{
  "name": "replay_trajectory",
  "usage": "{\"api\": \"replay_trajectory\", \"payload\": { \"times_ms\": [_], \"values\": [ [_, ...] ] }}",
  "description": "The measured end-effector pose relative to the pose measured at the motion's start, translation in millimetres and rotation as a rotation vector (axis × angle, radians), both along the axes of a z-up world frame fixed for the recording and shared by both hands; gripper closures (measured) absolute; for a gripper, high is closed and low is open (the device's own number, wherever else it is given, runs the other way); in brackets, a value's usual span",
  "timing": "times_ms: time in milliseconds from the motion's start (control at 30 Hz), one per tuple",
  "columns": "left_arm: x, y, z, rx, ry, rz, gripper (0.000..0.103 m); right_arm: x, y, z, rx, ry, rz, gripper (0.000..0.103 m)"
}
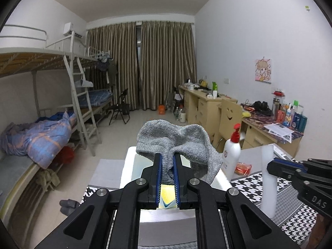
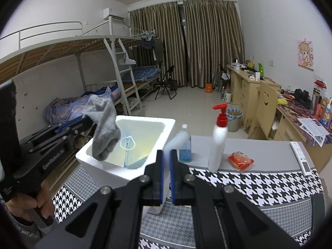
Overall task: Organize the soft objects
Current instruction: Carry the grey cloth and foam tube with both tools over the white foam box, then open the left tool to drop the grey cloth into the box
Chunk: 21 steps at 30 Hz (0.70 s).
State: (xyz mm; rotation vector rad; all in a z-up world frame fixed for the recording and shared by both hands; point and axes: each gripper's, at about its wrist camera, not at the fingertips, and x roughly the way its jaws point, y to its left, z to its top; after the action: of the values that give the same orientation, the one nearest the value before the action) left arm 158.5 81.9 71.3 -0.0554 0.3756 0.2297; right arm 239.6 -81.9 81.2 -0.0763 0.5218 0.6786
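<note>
My left gripper (image 1: 167,156) is shut on a grey knitted sock (image 1: 176,143) and holds it above the open white foam box (image 1: 129,166). In the right wrist view the sock (image 2: 104,128) hangs over the box's left rim (image 2: 89,155), with a light blue face mask (image 2: 127,145) lying inside. My right gripper (image 2: 166,152) is shut on a white foam stick (image 2: 175,143), which stands upright at the right of the left wrist view (image 1: 268,178).
On the houndstooth-covered table (image 2: 249,184) stand a white pump bottle with a red top (image 2: 217,143), a blue liquid bottle (image 2: 185,147), a red packet (image 2: 240,160) and a white remote (image 2: 302,157). Bunk beds stand left, desks right.
</note>
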Motion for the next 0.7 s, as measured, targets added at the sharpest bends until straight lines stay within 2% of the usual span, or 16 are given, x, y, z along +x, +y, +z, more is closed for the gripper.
{"api": "replay_trajectory", "payload": {
  "times_ms": [167, 267, 333, 400, 467, 600, 700],
  "values": [
    [11, 5, -8, 0.002, 0.033, 0.003, 0.092, 4, 5, -4, -0.001, 0.012, 0.005, 0.096],
    [20, 10, -13, 0.001, 0.063, -0.005, 0.087, 6, 7, -4, -0.005, 0.014, 0.001, 0.096],
    [21, 13, -16, 0.004, 0.073, 0.001, 0.074, 6, 9, -3, -0.009, 0.011, 0.002, 0.096],
    [19, 17, -17, 0.001, 0.070, 0.014, 0.041, 6, 11, -2, -0.010, 0.008, 0.002, 0.096],
    [16, 19, -15, -0.003, 0.055, 0.029, 0.020, 6, 12, -1, -0.005, 0.009, 0.005, 0.096],
    [6, 21, -9, 0.005, 0.013, 0.050, 0.004, 5, 17, -1, -0.011, 0.006, 0.010, 0.096],
    [2, 22, -6, 0.014, -0.003, 0.052, 0.001, 3, 21, 1, -0.011, -0.002, 0.016, 0.096]
  ]
}}
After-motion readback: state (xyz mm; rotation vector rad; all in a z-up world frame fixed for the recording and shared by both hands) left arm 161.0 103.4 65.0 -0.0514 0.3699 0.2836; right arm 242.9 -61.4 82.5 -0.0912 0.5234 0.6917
